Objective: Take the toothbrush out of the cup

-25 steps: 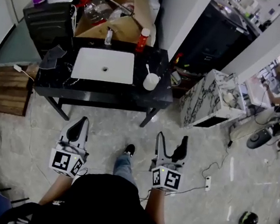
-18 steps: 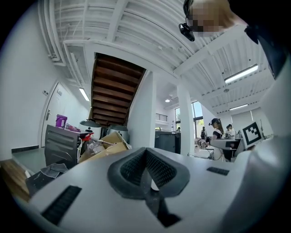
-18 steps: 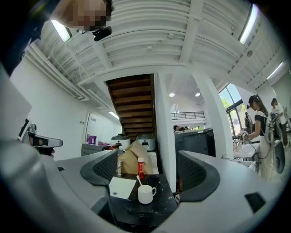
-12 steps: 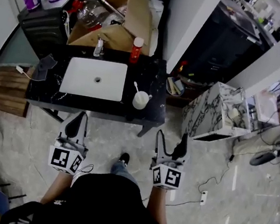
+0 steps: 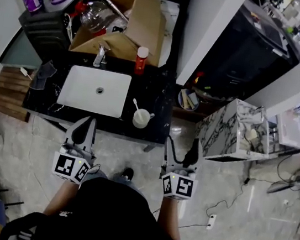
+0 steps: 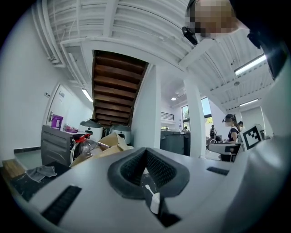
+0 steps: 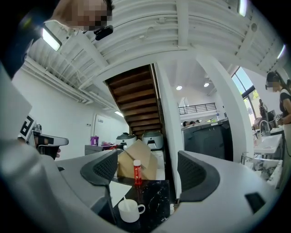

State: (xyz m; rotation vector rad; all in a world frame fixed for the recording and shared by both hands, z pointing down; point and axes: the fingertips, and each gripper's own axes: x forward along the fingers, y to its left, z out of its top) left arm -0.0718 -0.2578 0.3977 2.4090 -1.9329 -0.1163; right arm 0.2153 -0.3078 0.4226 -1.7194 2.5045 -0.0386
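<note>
L gripper [image 6: 145,157] jaws pressed together, pads meeting, nothing btwn them. R gripper [image 7: 152,170] jaws spread apart, holding nothing; the cup [image 7: 129,210] shows through the gap but sits well beyond the tips. In head view both grippers, L [image 5: 86,127] and R [image 5: 182,149], are held just off the near edge of the black counter [image 5: 157,92], not touching anything on it. White cup [image 5: 141,118] stands upright near counter's front edge, right of the sink [image 5: 94,90], w/ toothbrush [image 5: 136,104] in it, leaning left. Red bottle [image 5: 141,59] at counter's back edge, faucet [image 5: 99,56] left of it, cardboard box [image 5: 137,19] behind.
</note>
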